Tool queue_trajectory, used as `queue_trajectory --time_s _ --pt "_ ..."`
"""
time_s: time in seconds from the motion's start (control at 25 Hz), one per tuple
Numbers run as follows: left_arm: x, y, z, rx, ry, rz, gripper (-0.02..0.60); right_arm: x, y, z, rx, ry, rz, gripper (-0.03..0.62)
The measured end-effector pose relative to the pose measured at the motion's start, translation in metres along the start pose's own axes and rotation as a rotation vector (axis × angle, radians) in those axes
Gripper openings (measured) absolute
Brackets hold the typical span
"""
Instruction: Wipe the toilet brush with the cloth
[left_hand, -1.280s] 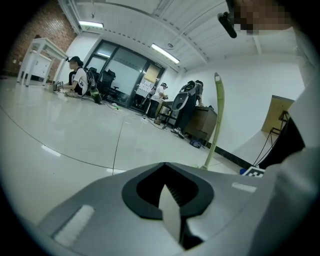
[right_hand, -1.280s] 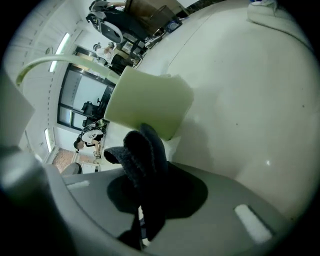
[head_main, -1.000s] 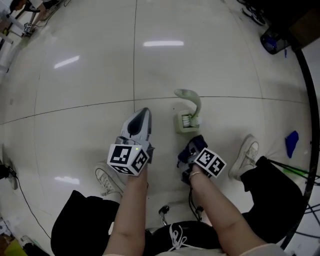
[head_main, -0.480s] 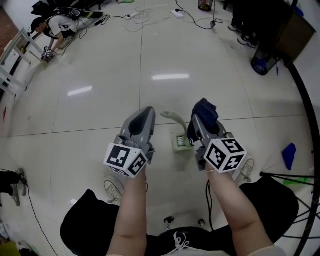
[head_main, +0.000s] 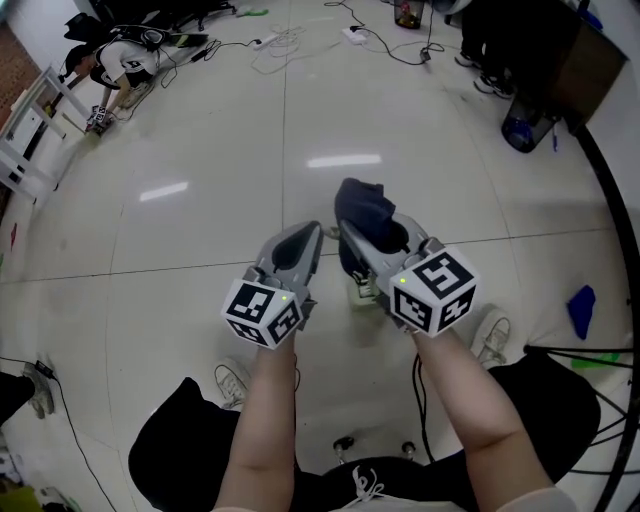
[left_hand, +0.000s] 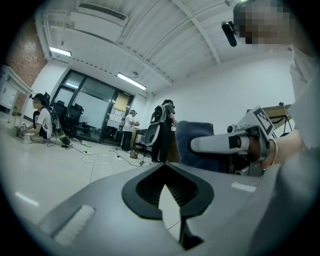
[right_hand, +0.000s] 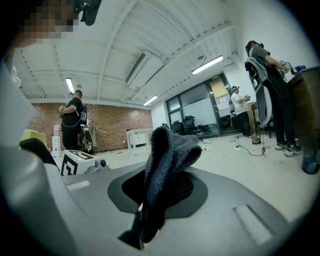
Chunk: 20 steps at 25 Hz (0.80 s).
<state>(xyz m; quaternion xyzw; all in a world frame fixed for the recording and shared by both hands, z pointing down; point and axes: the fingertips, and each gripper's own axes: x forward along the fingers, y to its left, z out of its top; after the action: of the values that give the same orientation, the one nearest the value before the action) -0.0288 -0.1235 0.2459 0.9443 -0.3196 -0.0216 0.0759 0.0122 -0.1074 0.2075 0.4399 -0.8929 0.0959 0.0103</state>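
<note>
My right gripper (head_main: 362, 232) is shut on a dark blue cloth (head_main: 362, 212), held up in the air; the cloth bunches over the jaws (right_hand: 167, 155). Just left of it my left gripper (head_main: 298, 247) is raised level, shut with nothing between its pads (left_hand: 170, 200). The two grippers are close but apart. In the left gripper view the cloth (left_hand: 192, 145) shows on the right gripper's finger. The pale green toilet brush holder (head_main: 361, 290) stands on the floor below, mostly hidden behind the right gripper. The brush handle is out of sight.
The person's white shoes (head_main: 232, 380) (head_main: 492, 335) rest on the glossy tiled floor either side of the holder. A blue scrap (head_main: 580, 300) and a black curved bar (head_main: 620, 240) lie at the right. Cables (head_main: 290, 40) and a white rack (head_main: 30, 120) are far off.
The right gripper has risen from low beside the brush holder, carrying the cloth up and leftward next to the left gripper. The head view has tilted up, showing more of the room.
</note>
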Motion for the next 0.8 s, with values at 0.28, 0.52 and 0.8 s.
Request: queue_trajectory --time_s 0.28,0.52,0.8 --pt "0.000 0.003 -0.001 -0.031 -0.046 -0.009 0.006 -0.004 -0.034 -0.033 0.148 0.028 -0.040 0.066" --pt "0.001 0.007 -0.003 -0.042 -0.063 -0.030 0.006 -0.010 -0.067 -0.086 0.230 0.092 -0.118 0.066" --pt "0.002 0.005 -0.002 -0.036 -0.076 -0.041 0.006 -0.022 -0.094 -0.166 0.335 0.191 -0.211 0.066"
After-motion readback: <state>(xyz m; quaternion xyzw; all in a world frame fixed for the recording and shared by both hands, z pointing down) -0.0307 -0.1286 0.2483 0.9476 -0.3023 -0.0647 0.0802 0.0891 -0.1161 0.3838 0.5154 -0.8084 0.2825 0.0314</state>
